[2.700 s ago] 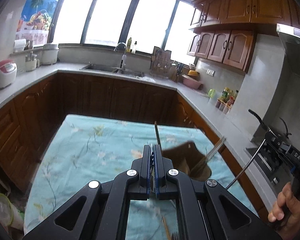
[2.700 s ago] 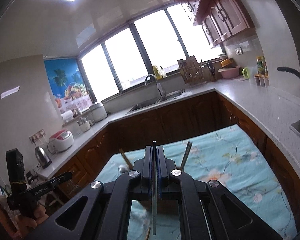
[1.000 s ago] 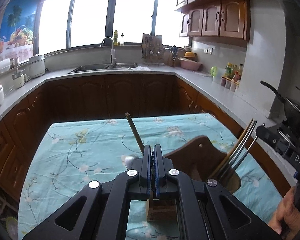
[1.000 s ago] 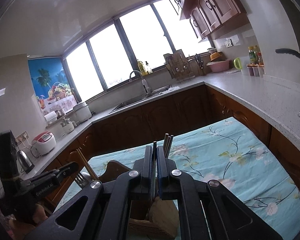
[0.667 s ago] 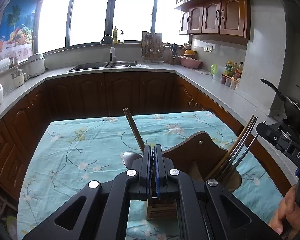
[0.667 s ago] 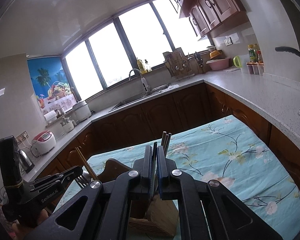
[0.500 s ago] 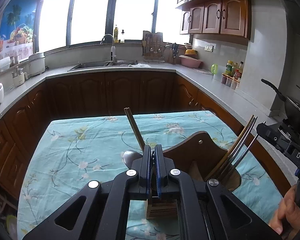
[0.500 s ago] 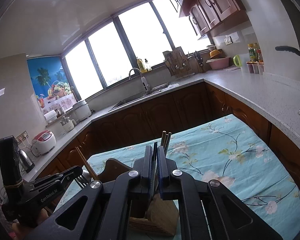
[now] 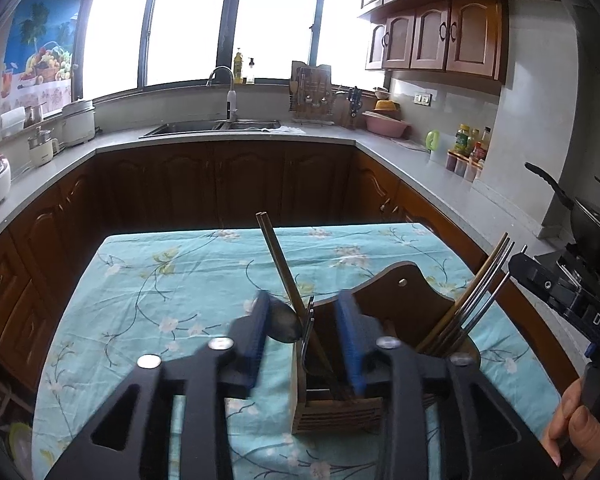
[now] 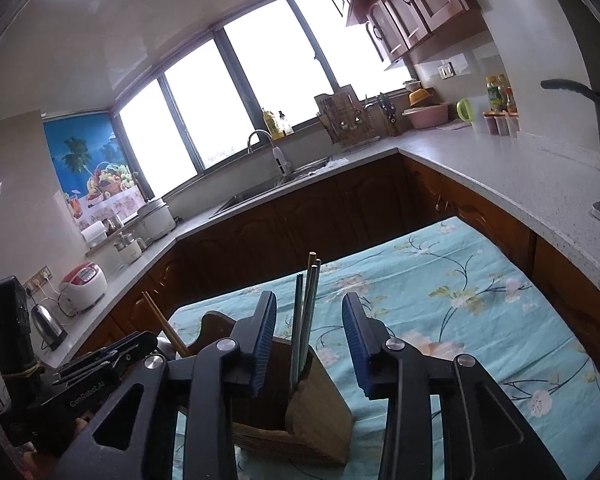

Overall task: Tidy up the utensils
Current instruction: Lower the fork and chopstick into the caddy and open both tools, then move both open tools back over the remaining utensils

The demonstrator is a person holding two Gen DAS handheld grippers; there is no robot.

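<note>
A wooden utensil holder [image 9: 384, 300] [image 10: 316, 412] stands on the table with the teal floral cloth [image 9: 172, 272]. My left gripper [image 9: 305, 340] is open just above its left compartment, where a fork [image 9: 309, 320], a spoon [image 9: 284, 322] and a brown chopstick [image 9: 278, 264] stand. Its right compartment holds several metal chopsticks [image 9: 480, 304]. My right gripper [image 10: 309, 344] is open around those upright chopsticks [image 10: 306, 312], not touching them.
Dark wood cabinets and a grey countertop [image 9: 432, 176] ring the table, with a sink [image 9: 212, 126] at the back. A wok [image 9: 596, 224] sits on the stove at right. A kettle [image 10: 50, 324] and rice cooker [image 10: 84, 280] stand at left.
Both grippers were shut half a second ago and are open now. The fork and the chopsticks they held now stand loose in the holder.
</note>
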